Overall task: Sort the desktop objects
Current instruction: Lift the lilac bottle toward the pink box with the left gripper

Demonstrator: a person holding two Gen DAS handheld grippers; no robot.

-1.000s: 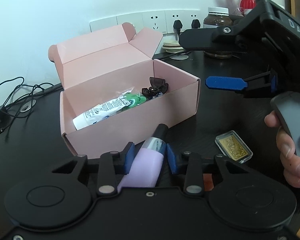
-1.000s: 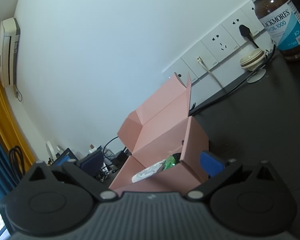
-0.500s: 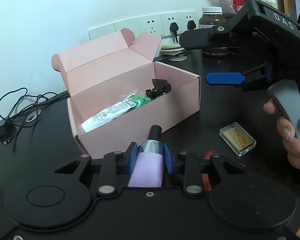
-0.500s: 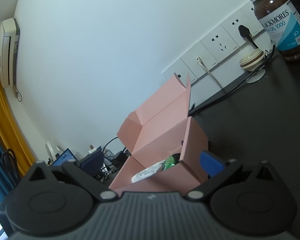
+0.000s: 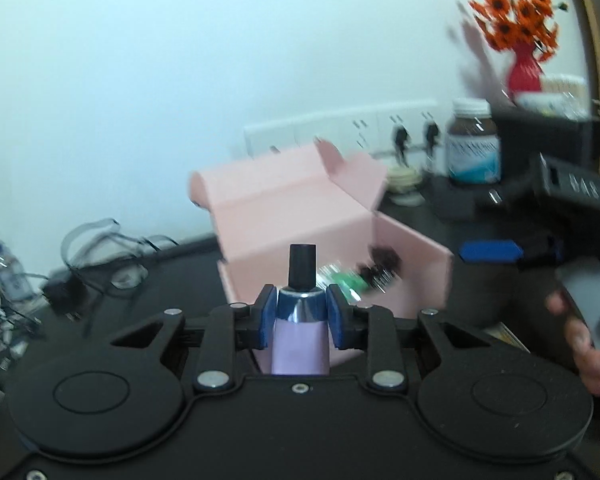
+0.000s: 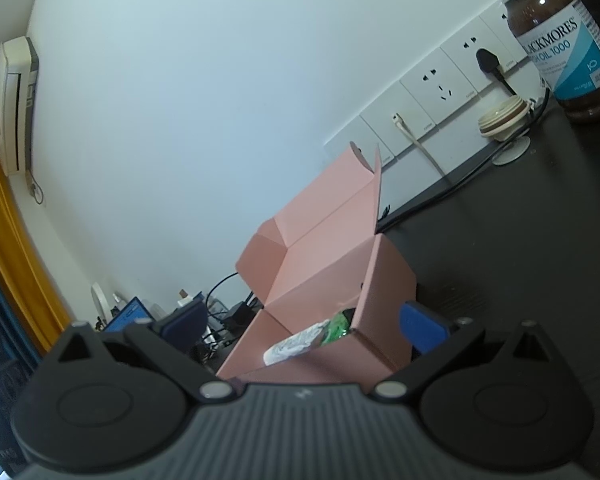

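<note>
Lilac bottle point(image 5: 299, 336) in left claw point(image 5: 300, 312), cap toward pink box point(image 5: 300, 216)

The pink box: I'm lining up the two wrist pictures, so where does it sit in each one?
Left wrist view: the pink box sits in the middle, lid open, just behind the lilac bottle that the left gripper holds.
Right wrist view: the pink box sits at centre, low, above the gripper body.
Shared landmark: the brown supplement bottle by the wall sockets.
</note>
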